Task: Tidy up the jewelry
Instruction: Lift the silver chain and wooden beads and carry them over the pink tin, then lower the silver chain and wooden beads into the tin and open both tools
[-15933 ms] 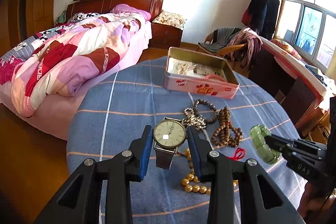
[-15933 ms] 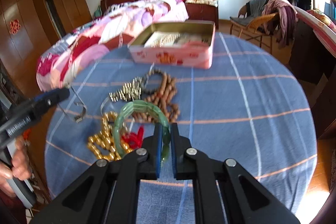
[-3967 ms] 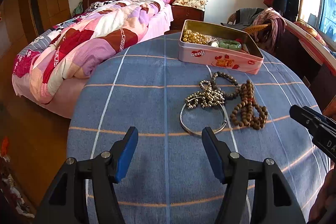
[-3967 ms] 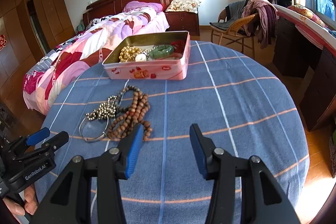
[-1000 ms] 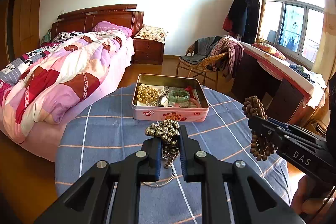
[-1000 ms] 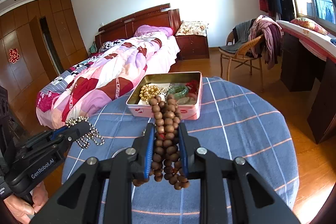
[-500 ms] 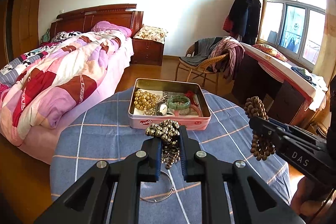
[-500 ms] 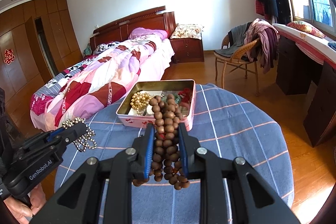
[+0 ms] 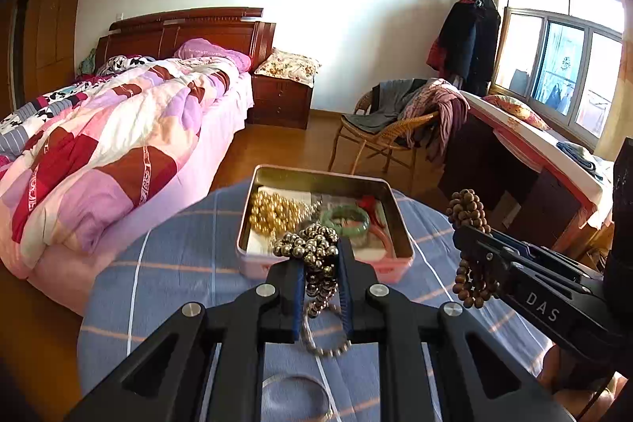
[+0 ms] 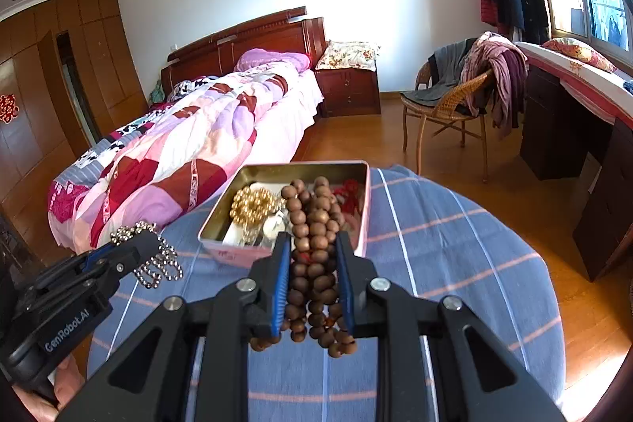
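Both claws had carried their loads closer to the pink tin point(image 9: 253, 265), which sat larger in view than half a second before. We noted the left claw point(image 9: 321, 277) clenched on a bunch of shiny metal-bead chain point(image 9: 312, 250); the right claw point(image 10: 312, 277) gripped a thick hank of round brown wooden beads point(image 10: 312, 244), loops dangling below. Inside the rectangular tin lay gold beads point(image 9: 273, 214) and a smooth green bangle point(image 9: 344, 220). Only the left view showed a thin silver hoop point(image 9: 296, 380) on the blue plaid tabletop point(image 9: 186, 256).
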Demonstrator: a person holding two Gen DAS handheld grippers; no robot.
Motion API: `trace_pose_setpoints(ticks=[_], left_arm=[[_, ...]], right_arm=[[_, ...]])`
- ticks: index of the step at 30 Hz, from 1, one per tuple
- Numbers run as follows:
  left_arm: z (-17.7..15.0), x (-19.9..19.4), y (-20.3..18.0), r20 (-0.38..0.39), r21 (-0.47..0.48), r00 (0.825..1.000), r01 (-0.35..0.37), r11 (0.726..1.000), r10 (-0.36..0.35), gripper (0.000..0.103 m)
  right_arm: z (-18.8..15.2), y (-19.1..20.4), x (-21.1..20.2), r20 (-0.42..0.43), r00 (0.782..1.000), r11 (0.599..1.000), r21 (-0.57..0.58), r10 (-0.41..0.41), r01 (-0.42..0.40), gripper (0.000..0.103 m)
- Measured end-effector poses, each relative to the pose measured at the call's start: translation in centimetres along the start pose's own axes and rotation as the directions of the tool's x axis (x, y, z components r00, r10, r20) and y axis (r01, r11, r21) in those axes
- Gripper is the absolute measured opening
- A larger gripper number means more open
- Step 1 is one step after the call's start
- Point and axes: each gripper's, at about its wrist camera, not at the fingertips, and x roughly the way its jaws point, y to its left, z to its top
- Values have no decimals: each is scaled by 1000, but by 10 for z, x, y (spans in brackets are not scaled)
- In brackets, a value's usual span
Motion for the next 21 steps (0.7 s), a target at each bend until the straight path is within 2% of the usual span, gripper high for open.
trace_pose_setpoints(ticks=[13,21], left_arm=[[23,49,4,32,16,999,1,1000,-2,14],[34,89,12,27,-12,1000,15,1000,-14,14]], right_arm=[[24,-4,52,1,999,999,1,-38,38,25],[35,-5,92,-8,996,996,-20,-89,89,25]])
